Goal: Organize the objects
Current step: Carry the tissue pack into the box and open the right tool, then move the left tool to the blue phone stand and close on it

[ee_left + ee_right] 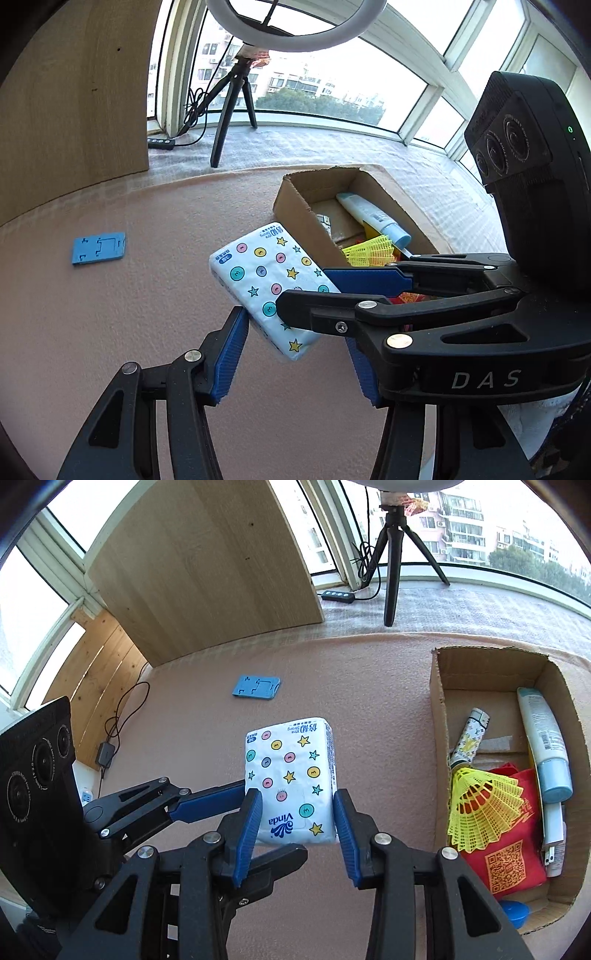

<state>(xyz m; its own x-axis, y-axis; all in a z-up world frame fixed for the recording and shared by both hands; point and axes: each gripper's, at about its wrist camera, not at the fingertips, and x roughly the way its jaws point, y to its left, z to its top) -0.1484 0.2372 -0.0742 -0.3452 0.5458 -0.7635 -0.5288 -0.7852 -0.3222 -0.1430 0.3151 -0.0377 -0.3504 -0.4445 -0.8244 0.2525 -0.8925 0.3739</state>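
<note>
Pinkish felt-like cloth covers the table (192,716) under both my tools. Nearest to me, my right gripper (298,819) is clamped on the tissue pack (291,775), its blue pads pressed against the pack's two long sides at the end nearest me, and the pack seems lifted clear of the cloth. My left gripper (299,350) stands wide apart around that same pack, one pad just beside its edge, holding nothing.

This pack reads as light and soft: a thin plastic wrapper over paper, so it will give under pressure and could slide if pinched at a corner. I judge the firm long sides the best place to hold, squeezing only enough to dent it (the wrapper looks slick).

Beyond it to my right sits the cardboard box (439,709), open, already holding a yellow shuttlecock (476,808), a red bag (506,856) and a pale tube (543,738); there is free room at its far end. Farther off on the cloth lies a blue card (256,687), well apart from everything, then the tripod (391,565) by the window.
</note>
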